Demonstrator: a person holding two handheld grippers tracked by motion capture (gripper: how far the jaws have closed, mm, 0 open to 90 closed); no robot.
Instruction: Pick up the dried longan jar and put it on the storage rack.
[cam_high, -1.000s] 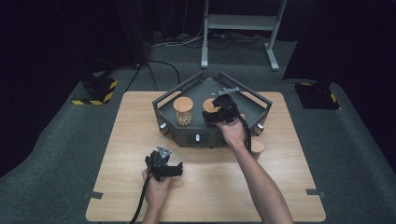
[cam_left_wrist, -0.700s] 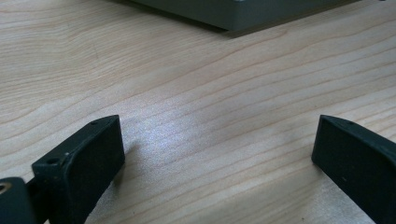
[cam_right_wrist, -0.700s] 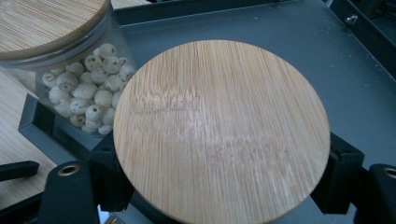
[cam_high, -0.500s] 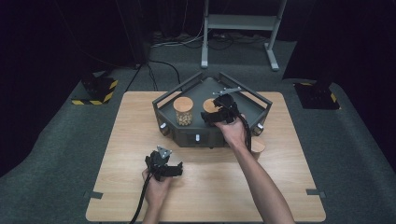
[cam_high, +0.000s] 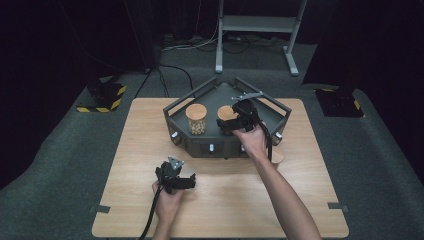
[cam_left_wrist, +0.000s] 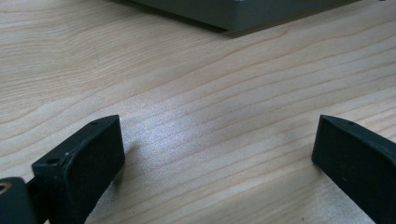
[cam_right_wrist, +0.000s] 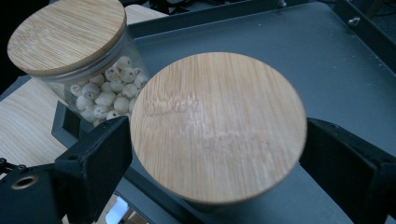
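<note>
A: Starting with the high view, what is happening?

B: The right hand-held gripper (cam_high: 235, 119) is reaching over the front wall of the dark grey tray (cam_high: 220, 145) and sitting around the nearer, right-hand jar's bamboo lid (cam_high: 226, 113). Just beside it, on its left, the second jar (cam_high: 196, 119) of pale round beads is standing closed. The left hand-held gripper (cam_high: 176, 178) is resting low over the wooden worktop (cam_high: 300, 185), well apart from the tray and nearer the person.

A: And the left gripper view?

B: Its jaws are standing wide apart with nothing but bare wood grain between them, so it is open and idle. The tray's edge (cam_left_wrist: 243, 14) is lying ahead of it.

A: The right gripper view?

B: The right hand-held gripper (cam_right_wrist: 210, 154) is bracketing the bamboo lid (cam_right_wrist: 218, 126). One jaw is touching the rim on one side, the other is sitting right at the rim opposite, but I cannot tell whether it is squeezing yet. The bead jar (cam_right_wrist: 70, 46) is standing just beyond the jaw on the left of this view.

A: How should the grasp go?

B: I am judging that the lid is being taken. Centring it between the jaws, closing level on the rim, and keeping clear of the neighbouring jar should be helping.
</note>
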